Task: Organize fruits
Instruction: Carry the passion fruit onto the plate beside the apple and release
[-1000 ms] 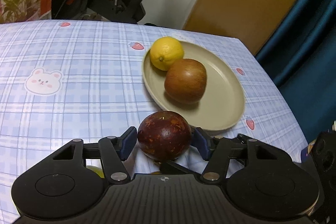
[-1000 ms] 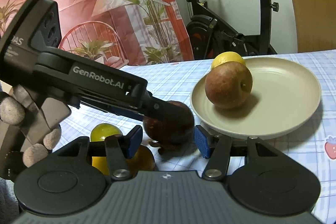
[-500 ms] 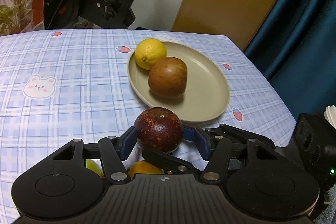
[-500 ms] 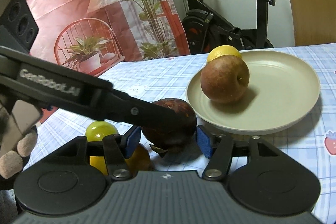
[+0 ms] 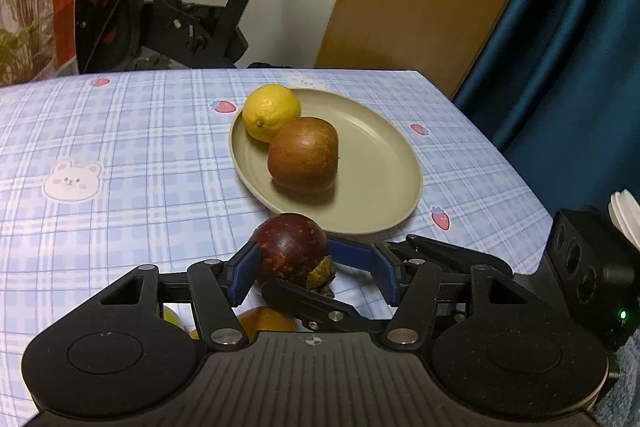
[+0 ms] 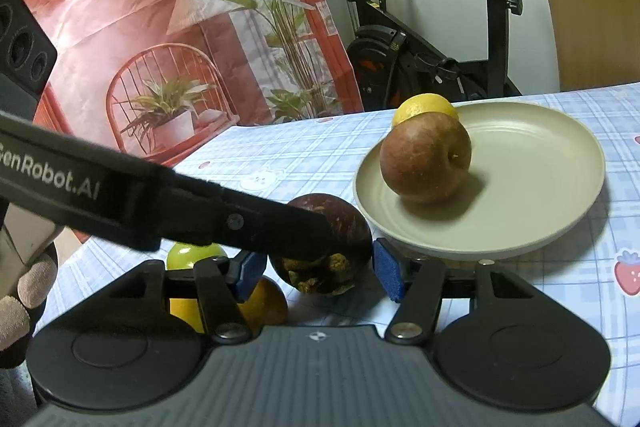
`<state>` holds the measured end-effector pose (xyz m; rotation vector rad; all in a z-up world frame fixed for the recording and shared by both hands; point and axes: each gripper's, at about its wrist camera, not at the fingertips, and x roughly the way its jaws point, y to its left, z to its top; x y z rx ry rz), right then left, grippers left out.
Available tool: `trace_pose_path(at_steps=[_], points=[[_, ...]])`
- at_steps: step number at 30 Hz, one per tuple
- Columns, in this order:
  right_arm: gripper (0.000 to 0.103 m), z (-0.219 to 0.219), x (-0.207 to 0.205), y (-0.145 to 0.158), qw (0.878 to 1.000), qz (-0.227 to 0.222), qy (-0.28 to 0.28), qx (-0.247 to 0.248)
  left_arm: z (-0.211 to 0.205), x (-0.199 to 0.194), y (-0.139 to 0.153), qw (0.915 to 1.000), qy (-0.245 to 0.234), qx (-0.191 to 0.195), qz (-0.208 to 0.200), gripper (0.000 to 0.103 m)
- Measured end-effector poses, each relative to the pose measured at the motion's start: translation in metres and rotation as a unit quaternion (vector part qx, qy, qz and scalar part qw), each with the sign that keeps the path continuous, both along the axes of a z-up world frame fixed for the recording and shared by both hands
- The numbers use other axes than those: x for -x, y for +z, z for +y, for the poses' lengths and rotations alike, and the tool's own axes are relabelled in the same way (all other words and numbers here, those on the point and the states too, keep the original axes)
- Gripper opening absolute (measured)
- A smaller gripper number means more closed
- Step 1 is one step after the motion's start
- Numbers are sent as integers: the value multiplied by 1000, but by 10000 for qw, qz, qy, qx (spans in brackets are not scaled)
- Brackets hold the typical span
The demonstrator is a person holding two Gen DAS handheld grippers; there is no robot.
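- Mangosteen (image 5: 290, 247): pinched at the tips of the left gripper (image 5: 310, 265), a blue pad on each side, parked right at the near rim of the plate (image 5: 384, 163).
- Only from the right wrist: leafy cap end facing the camera, the left gripper's finger lying across the front of it, and the right gripper (image 6: 320, 275) straddling it with pads just beside the skin. Can't tell if actually squeezing or just close.
- Also clearest from there: green fruit (image 6: 192, 255), yellow fruit (image 6: 182, 307) and orange fruit (image 6: 264, 303) bunched behind the near finger, plus a gloved hand (image 6: 24, 291) at the left edge.
- Only from the left wrist: teal curtain (image 5: 560, 67) past the table's right edge.
- Blue plaid tablecloth (image 5: 120, 147) with little bears and strawberries; exercise bike (image 6: 420, 59) and a plant-print backdrop (image 6: 160, 7) behind.
- On the plate: lemon (image 5: 272, 111) and apple (image 5: 304, 155), touching, lemon at the back.
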<state>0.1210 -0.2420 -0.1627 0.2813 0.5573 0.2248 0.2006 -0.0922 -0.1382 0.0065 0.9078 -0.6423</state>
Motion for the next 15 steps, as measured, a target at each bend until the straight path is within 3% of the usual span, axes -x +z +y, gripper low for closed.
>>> trace_pose_path(at_steps=[6,15], points=[[61,0,0,0,10000,3,0,-6,14,-19,-6,9985,448,237,225,62],[61,1,-1,-2,10000,61,70,-3,7,-25,-23,9981,375,223,438,62]])
